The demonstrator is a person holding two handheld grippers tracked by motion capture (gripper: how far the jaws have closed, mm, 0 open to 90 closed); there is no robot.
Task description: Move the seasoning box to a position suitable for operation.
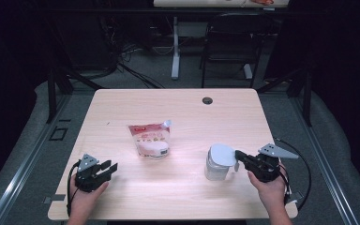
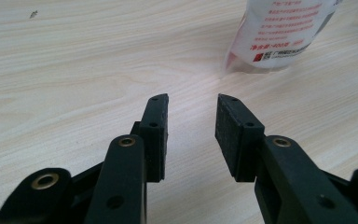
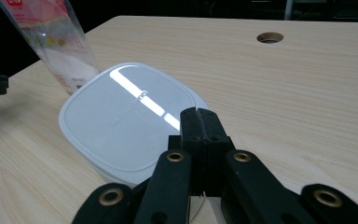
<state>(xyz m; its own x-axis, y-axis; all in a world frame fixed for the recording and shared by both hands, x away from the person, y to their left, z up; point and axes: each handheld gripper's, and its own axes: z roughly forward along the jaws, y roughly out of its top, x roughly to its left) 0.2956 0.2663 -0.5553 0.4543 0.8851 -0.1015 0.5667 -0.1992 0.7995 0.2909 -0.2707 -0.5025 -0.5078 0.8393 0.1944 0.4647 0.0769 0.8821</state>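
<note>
A clear container [image 1: 215,170] with a white lid [image 1: 221,154] stands on the right half of the wooden table [image 1: 187,117]. My right gripper [image 1: 237,154] is shut, its tips lying over the near rim of the lid [image 3: 121,116]; in the right gripper view [image 3: 199,112] the jaws press together with no gap. A red-and-white pouch [image 1: 150,139] lies flat at mid table. My left gripper [image 1: 111,166] rests open near the front left, nothing between its pads [image 2: 192,100]. The pouch's bottom end [image 2: 279,32] lies ahead and to the right of it.
A round cable hole [image 1: 207,100] sits near the table's far edge, also seen as the hole [image 3: 270,37]. A black chair [image 1: 229,42] and a white desk leg [image 1: 175,47] stand beyond the table. The pouch [image 3: 56,42] lies just past the container.
</note>
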